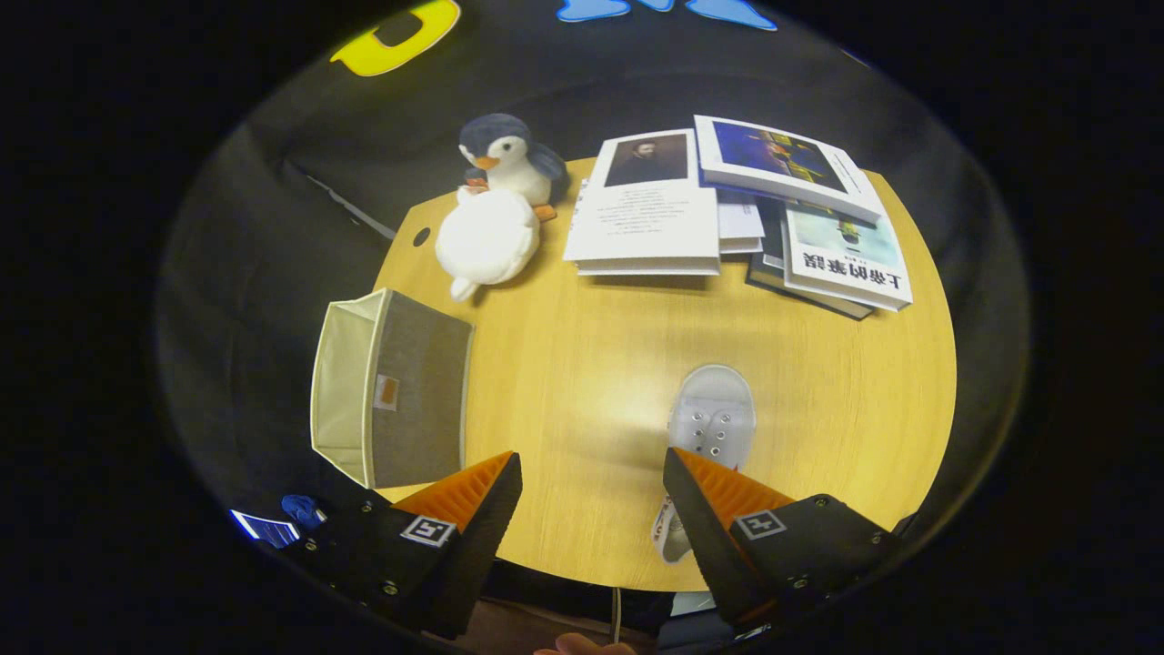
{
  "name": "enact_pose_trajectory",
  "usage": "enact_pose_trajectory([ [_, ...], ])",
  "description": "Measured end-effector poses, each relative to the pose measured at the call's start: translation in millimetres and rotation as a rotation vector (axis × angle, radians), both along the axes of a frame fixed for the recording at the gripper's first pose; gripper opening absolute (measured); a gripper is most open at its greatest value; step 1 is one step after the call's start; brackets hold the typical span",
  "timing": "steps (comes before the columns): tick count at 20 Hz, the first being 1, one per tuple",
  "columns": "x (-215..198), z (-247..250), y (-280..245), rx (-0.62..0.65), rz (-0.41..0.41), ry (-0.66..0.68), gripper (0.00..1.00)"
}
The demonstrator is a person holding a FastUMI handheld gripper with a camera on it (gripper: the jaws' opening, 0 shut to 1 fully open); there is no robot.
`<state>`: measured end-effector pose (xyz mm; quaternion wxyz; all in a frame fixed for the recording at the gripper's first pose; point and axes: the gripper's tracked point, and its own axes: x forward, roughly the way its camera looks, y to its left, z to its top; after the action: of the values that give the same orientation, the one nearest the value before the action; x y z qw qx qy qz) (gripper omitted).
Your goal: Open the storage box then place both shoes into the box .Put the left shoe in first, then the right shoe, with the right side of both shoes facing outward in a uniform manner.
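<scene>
Gripper [591,482]: fingers held wide apart, nothing grasped | white canvas lace-up shoe [711,420]: seen lower centre-right, partly hidden behind right finger | grey-and-cream fabric storage box [391,391]: seen left, beside left finger, on round wooden table [582,364].

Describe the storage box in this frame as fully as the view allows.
The storage box is a soft, fabric-looking bin: grey outer panel with pale trim and a small orange tag, cream lining. It lies tipped on its side at the wooden table's edge, its open mouth facing away from the white shoe. Nothing is visible inside it. It sits just ahead of one finger of the open gripper, untouched.
</scene>
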<state>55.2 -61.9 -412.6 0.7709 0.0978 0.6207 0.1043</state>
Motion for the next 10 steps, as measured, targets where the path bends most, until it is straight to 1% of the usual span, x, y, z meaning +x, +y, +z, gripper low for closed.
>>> enact_pose_trajectory([
  [5,-22.7,-26.4,-41.1,-0.038,-0.035,0.056,0.96],
  [10,-41.3,-56.0,-67.5,-0.052,-0.066,0.106,0.95],
])
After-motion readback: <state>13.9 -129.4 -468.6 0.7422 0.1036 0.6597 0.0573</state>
